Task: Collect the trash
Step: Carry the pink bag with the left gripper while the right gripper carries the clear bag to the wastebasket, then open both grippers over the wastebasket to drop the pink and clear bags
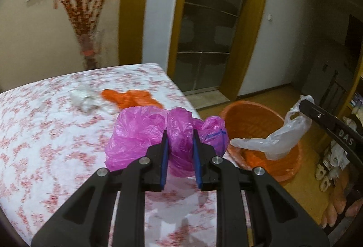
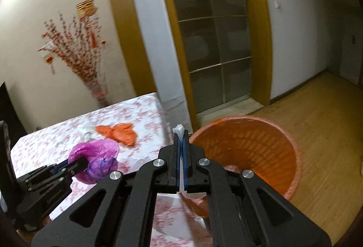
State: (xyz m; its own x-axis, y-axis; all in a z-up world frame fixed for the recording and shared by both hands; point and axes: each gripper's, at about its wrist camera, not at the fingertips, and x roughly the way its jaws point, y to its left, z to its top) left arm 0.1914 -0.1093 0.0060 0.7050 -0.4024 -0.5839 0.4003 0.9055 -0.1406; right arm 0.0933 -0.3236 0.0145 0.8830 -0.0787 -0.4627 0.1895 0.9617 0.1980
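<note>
Trash basket point(image 2: 249, 151) beside "DAS"-marked right gripper point(image 1: 306, 103)

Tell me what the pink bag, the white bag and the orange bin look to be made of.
Pink bag: thin translucent plastic film, glossy and crinkled, bunched between the left tool fingers. White bag: similar film, milky and limp, hanging from the shut right tool. Orange bin: probably rigid moulded plastic, with a woven-look lattice wall.

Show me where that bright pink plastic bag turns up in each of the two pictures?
Left wrist view: the pink bag sits at centre, between the left gripper fingers.
Right wrist view: it is lower left, on the table's edge, with the left gripper's fingers around it.
Shared landmark: the orange basket, right of the bag in both.
</note>
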